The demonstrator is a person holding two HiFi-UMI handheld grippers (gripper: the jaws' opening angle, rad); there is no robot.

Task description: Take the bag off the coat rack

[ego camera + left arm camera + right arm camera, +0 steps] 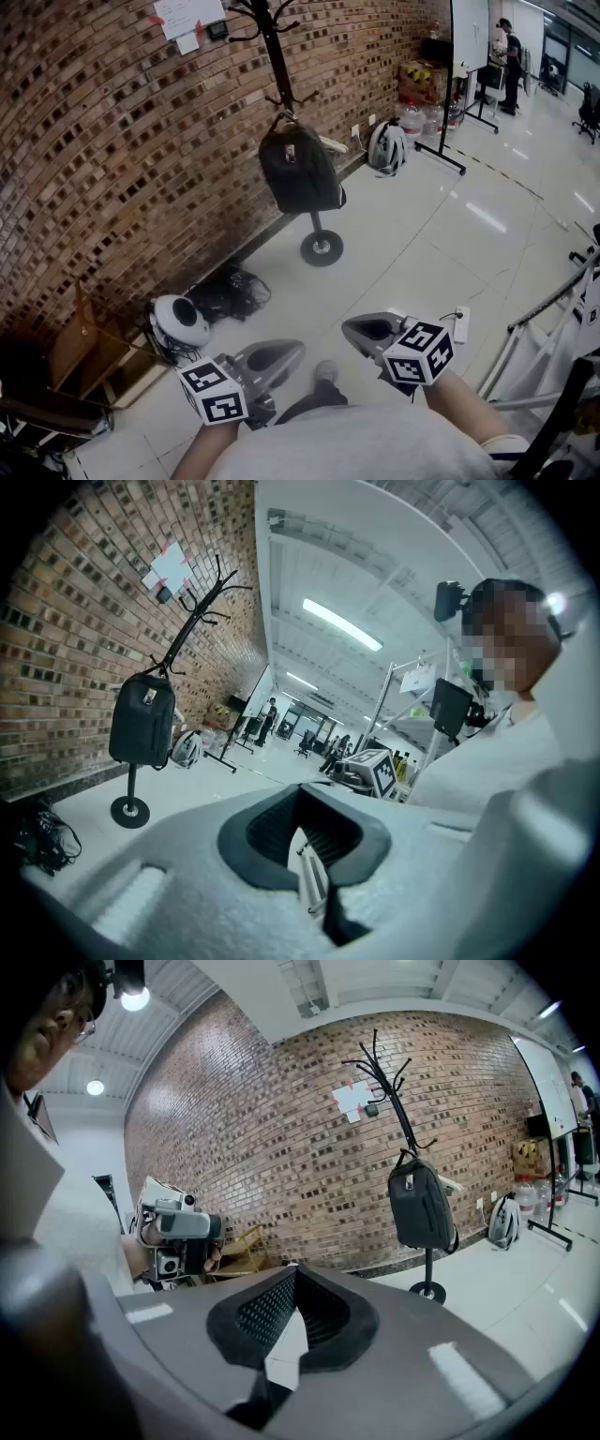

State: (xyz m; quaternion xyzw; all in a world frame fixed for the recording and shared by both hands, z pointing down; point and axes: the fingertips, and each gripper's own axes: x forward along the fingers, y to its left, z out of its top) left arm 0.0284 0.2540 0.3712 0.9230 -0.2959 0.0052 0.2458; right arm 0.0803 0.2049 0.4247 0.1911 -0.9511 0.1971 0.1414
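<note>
You are holding both tools low in front of your body, well apart from the coat rack (278, 58), which is standing against the brick wall (84, 150) across the pale tiled floor (422, 244). The left gripper (286, 351) is pointing forward with its jaws pressed together and nothing pinched between them; the left gripper view is showing the two dark ribbed pads meeting around a small hollow. The right gripper (360, 328) is sitting just beside it, a little farther forward, and its jaws are likewise closed on nothing. The black bag (298, 169) is hanging by its top handle from a lower hook of the rack, resting against the pole above the round base (322, 247), and neither tool is touching it. Near your left side, by the foot of the wall, a white helmet (180, 323) is lying next to a tangle of black cables (231, 291). Farther along the wall a white backpack (386, 147) is leaning on the floor, and beyond it a person (509, 58) is standing beside a whiteboard (469, 37). A white power strip (459, 324) is lying on the floor just right of the right gripper.
</note>
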